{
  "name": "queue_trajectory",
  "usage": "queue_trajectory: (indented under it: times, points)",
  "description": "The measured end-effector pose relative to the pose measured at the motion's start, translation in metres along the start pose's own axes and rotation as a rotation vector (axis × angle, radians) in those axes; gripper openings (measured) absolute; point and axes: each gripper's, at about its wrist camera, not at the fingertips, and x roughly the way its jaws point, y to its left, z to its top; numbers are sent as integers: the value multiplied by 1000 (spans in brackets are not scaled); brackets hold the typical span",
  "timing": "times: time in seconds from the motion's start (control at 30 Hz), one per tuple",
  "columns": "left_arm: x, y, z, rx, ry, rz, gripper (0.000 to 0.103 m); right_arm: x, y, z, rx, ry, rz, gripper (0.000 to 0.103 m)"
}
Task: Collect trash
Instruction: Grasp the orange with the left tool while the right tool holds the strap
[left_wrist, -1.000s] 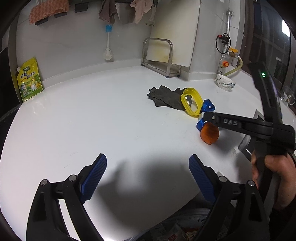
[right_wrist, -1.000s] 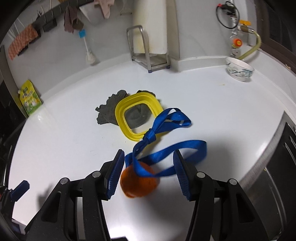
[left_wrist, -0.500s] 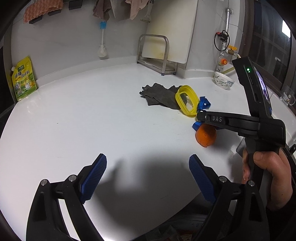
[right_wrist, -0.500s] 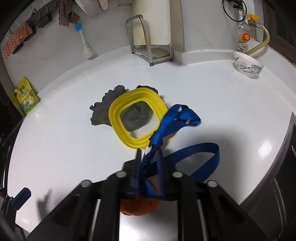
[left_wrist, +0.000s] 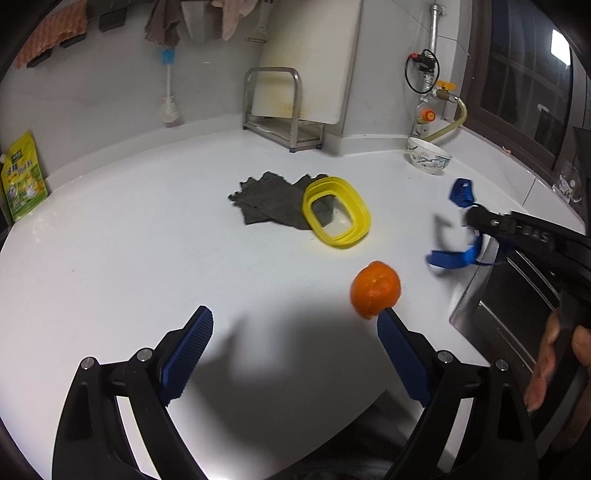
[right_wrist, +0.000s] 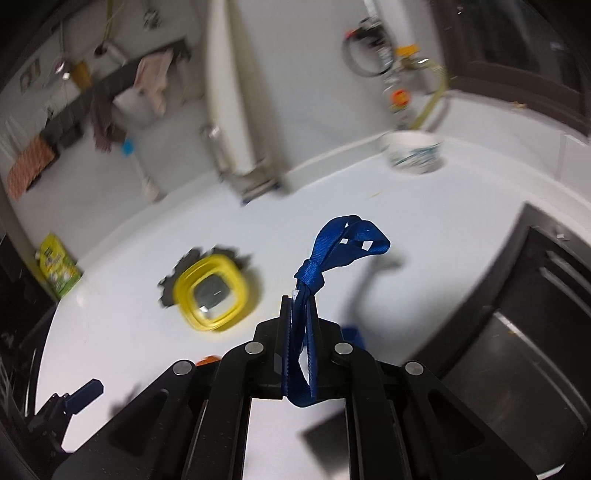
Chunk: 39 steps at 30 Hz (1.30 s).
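Your right tool (right_wrist: 300, 317) pinches the blue ribbon (right_wrist: 347, 243), seemingly clear of the tabletop (left_wrist: 147, 240); your left tool (left_wrist: 295, 325) stands spread beside the orange (left_wrist: 375, 290).

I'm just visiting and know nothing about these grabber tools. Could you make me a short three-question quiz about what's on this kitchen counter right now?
1. True or false: the right gripper is shut on the blue ribbon.
2. Which thing lies closest to the left gripper? A) the orange peel B) the yellow frame C) the patterned bowl
3. Fill in: the yellow frame lies partly on top of a dark grey ____.

Key: 1 true, the ribbon is pinched between its fingers and lifted off the counter. 2 A, just beyond one open finger. 3 cloth.
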Motion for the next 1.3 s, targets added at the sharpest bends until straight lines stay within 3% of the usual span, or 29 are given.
queue_trajectory:
  times: [0.17, 0.27, 0.43, 0.67, 0.97, 1.07, 1.3]
  points:
    - [14, -20, 6, 20, 0, 2, 89, -22, -48, 8, 33, -73, -84, 8]
    - [27, -29, 7, 17, 39, -11, 90, -30, -72, 11, 64, -107, -119, 8]
    - [44, -44, 8, 46, 73, 10, 90, -39, -100, 12, 123, -135, -120, 8]
    - [57, -48, 9, 25, 106, 41, 90, -40, -106, 8, 157, -134, -101, 8]
    - [63, -59, 6, 63, 88, 79, 86, -43, -126, 8, 230, -145, -74, 8]
    - [61, -63, 6, 79, 68, 87, 75, -45, -129, 9, 239, -150, -73, 8]
    - [56, -68, 6, 73, 68, 50, 32, -48, -140, 8, 282, -158, -55, 8]
